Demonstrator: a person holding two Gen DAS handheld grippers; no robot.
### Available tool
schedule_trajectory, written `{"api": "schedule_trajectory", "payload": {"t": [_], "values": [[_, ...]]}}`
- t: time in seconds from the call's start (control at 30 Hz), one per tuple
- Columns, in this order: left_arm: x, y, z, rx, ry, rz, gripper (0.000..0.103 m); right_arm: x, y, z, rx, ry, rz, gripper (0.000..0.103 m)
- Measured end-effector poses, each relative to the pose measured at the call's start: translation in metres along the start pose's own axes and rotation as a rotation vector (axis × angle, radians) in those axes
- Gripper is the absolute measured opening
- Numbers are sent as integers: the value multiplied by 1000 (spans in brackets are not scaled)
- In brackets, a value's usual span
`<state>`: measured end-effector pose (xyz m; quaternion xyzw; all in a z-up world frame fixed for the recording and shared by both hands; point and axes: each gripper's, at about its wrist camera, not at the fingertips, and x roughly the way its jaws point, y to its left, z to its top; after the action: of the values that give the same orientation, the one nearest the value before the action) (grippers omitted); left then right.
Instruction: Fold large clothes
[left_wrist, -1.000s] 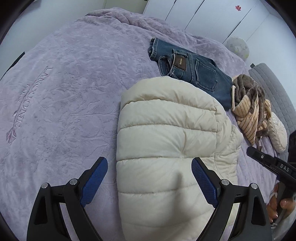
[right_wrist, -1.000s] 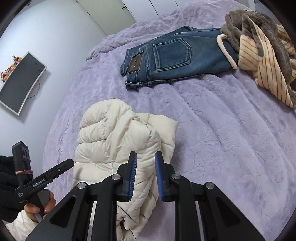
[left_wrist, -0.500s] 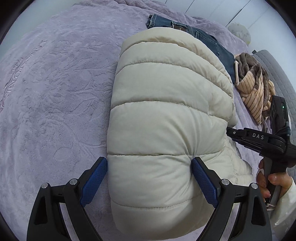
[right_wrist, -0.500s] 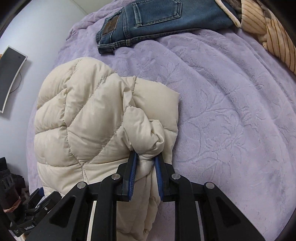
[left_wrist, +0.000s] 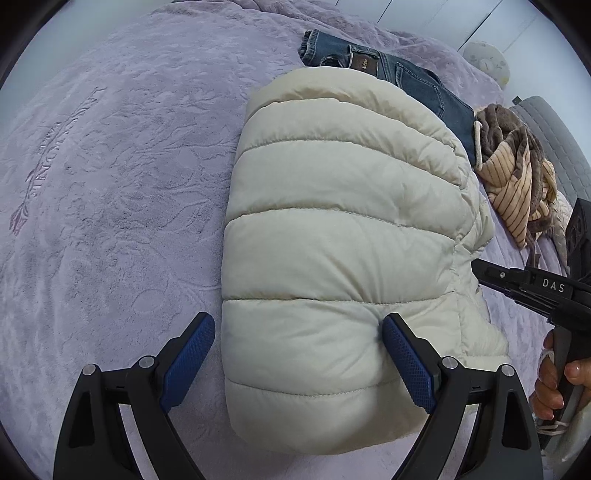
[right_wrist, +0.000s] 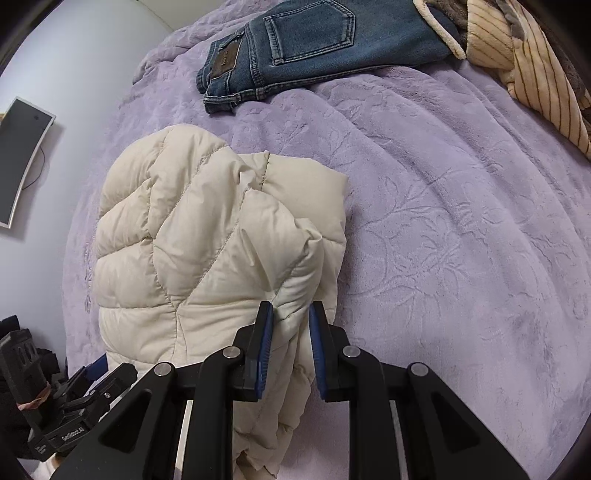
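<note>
Two grippers work on one cream puffer jacket (left_wrist: 343, 236), which lies folded into a thick bundle on a bed covered by a purple embossed blanket (left_wrist: 122, 192).

Farthest left in the left wrist view, the blanket carries faint embroidered lettering (left_wrist: 48, 155). The left gripper (left_wrist: 298, 360) is spread wide, its blue pads (left_wrist: 408, 365) set on either side of the bundle's near end; the right pad presses into the quilted cloth and dents it, while the left pad stands just beside the jacket's edge. It is released, clamping nothing. Beyond the jacket lie folded blue jeans (left_wrist: 399, 74), partly hidden behind the bundle, and to their right a crumpled brown and striped garment (left_wrist: 517, 166). At the far right edge a bare hand (left_wrist: 554, 384) holds the handle of the right gripper's body, whose black tip meets the jacket's side.

In the right wrist view, a dark screen (right_wrist: 22, 162) hangs on the wall at far left, and the left gripper's body shows low in the left corner. The jacket (right_wrist: 192, 240) fills the middle left. The right gripper (right_wrist: 291, 314) is clenched on a bunched fold of the jacket at its right edge, cloth pinched between the narrow-set pads. Jeans (right_wrist: 314, 40) lie at the top, the striped garment (right_wrist: 535, 70) at top right, well apart from the jacket.
</note>
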<state>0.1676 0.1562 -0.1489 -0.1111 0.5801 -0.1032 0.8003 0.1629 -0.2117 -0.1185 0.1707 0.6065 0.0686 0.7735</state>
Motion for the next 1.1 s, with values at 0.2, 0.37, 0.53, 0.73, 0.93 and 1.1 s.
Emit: {"api": "schedule_trajectory", "payload": {"t": [0.2,0.37,0.53,0.73,0.93,1.1], "values": [[-19,-9,1,34,-7,19,93,-26,11,-14,-1,-4,17,22],[-33,-16,1,63,-2,44,93,-40,19,-27,10,-3,31,23],[-48,-22,-5,86,-2,73,93,-51,32,-41,7,7,31,23],[-67,-20,-14,68,0,85,93,-64,48,-60,-6,18,25,23],[-82,-15,-21,44,1,98,93,-78,63,-75,-20,18,3,24],[-97,-12,-27,48,-5,126,103,-93,75,-88,-47,-3,-14,50]]}}
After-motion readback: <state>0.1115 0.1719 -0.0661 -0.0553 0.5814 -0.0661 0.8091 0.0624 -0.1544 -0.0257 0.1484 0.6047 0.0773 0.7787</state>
